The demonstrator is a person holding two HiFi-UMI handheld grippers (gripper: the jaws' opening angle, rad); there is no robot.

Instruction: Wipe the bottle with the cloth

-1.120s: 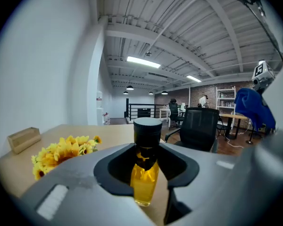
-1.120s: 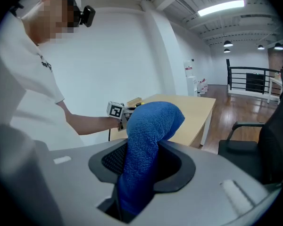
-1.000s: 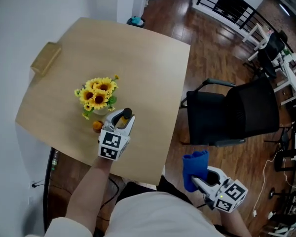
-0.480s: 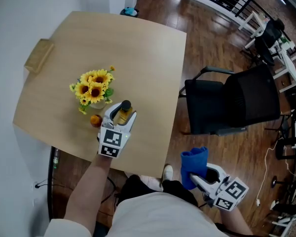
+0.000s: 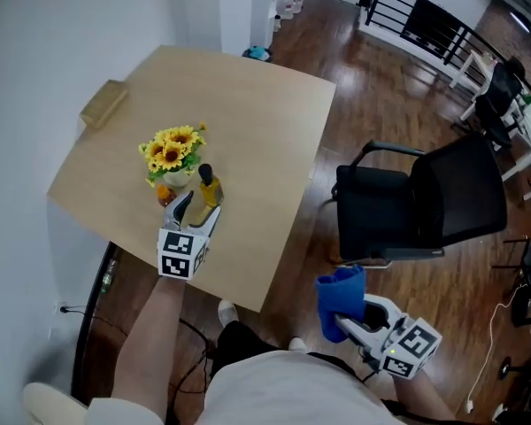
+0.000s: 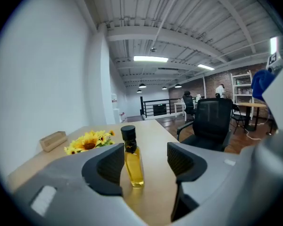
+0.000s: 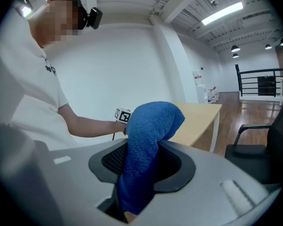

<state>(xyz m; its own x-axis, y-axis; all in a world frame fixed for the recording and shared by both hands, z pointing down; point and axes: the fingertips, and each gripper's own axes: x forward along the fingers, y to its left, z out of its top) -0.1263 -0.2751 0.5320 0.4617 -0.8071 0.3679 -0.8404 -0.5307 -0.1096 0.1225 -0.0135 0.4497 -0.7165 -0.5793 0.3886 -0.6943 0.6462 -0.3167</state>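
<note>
1. Writing: the dark label on the bottle [image 5: 206,184] [image 6: 133,161] is too small to read. Otherwise only b/w square markers [image 5: 179,255] on the grippers' cubes.
2. L gripper [image 5: 195,207] [image 6: 144,159]: jaws have just been opening and are now wide. A sec ago they clasped the bottle; it now stands free and upright on the table [image 5: 248,104], just ahead of the tips (beside the sunflowers [image 5: 173,149]).
3. R gripper [image 5: 352,320] [image 7: 141,161]: clamped on the blue cloth [image 5: 339,301] [image 7: 148,126], off the table over the floor [image 5: 380,104], same as before.

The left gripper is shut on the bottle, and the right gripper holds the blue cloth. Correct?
The left gripper is open: its jaws have just been opening, and the bottle stands untouched in the gap, as the left gripper view shows. The right gripper does hold the cloth.
</note>
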